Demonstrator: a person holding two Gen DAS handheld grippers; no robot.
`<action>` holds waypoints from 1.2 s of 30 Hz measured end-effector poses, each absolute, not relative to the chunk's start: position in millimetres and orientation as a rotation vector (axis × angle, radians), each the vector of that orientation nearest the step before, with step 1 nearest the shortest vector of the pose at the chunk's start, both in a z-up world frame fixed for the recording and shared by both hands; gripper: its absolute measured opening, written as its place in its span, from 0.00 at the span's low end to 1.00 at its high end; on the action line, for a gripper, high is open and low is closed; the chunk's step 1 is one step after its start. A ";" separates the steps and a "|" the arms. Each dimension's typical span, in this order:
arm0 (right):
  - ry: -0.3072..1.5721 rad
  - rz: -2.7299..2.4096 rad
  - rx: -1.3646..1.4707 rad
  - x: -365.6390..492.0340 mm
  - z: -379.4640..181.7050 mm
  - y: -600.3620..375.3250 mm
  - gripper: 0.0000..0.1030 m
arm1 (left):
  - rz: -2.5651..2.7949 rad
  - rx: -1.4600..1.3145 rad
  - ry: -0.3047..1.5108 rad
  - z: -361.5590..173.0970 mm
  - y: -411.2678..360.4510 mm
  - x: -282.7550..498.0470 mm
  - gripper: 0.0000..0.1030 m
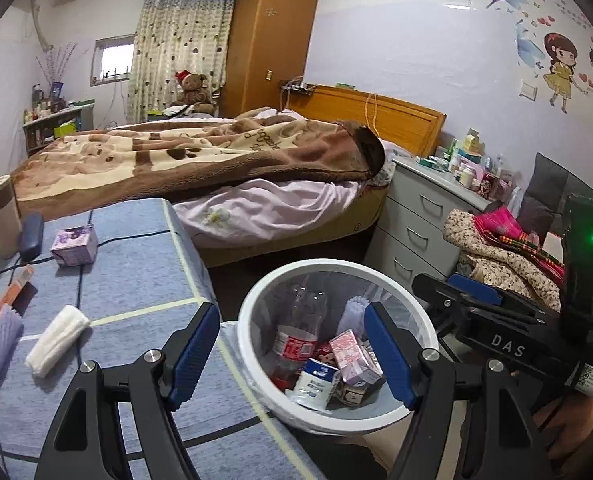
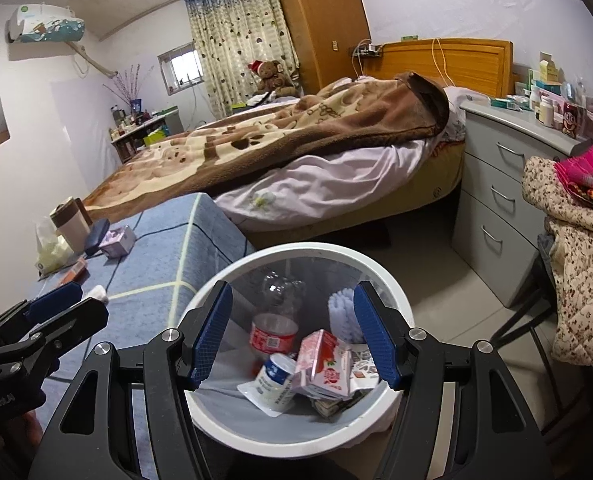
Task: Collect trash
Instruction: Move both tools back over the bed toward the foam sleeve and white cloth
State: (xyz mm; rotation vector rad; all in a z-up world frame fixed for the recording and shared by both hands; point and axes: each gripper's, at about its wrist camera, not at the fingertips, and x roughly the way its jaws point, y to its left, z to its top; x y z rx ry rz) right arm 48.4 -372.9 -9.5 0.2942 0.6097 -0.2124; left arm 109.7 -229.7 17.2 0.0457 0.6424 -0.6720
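A white round trash bin (image 1: 252, 308) (image 2: 392, 284) stands on the floor beside a blue-covered table. Inside lie a clear plastic bottle (image 1: 296, 344) (image 2: 274, 332), pink cartons (image 1: 350, 354) (image 2: 324, 364), a white and blue pouch (image 1: 316, 384) (image 2: 274, 380) and a lilac foam sleeve (image 1: 352, 312) (image 2: 340, 312). My left gripper (image 1: 292, 360) is open and empty over the bin's near left rim. My right gripper (image 2: 292, 336) is open and empty above the bin. On the table lie a white tissue wad (image 1: 56, 340) (image 2: 98, 292), a lilac foam sleeve (image 1: 0, 344) and a purple carton (image 1: 74, 246) (image 2: 116, 242).
The blue table (image 1: 136, 272) (image 2: 168, 248) also holds a cup (image 1: 0, 216), a dark case (image 1: 30, 236), an orange pack (image 1: 10, 294) and a cable. A bed (image 1: 216, 168) lies behind. A grey drawer chest (image 1: 420, 224) (image 2: 492, 200) and a chair with clothes (image 2: 576, 248) stand right.
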 end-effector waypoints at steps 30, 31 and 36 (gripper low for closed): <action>0.596 0.035 0.204 94.0 -5.9 -272.8 0.63 | -0.346 -0.034 0.602 20.4 -51.9 124.2 0.72; 0.598 0.045 0.198 96.7 -5.8 -268.9 0.63 | -0.333 -0.042 0.601 20.9 -44.1 125.9 0.72; 0.605 0.093 0.185 108.1 -6.3 -253.0 0.63 | -0.275 -0.041 0.607 18.5 -10.1 134.5 0.72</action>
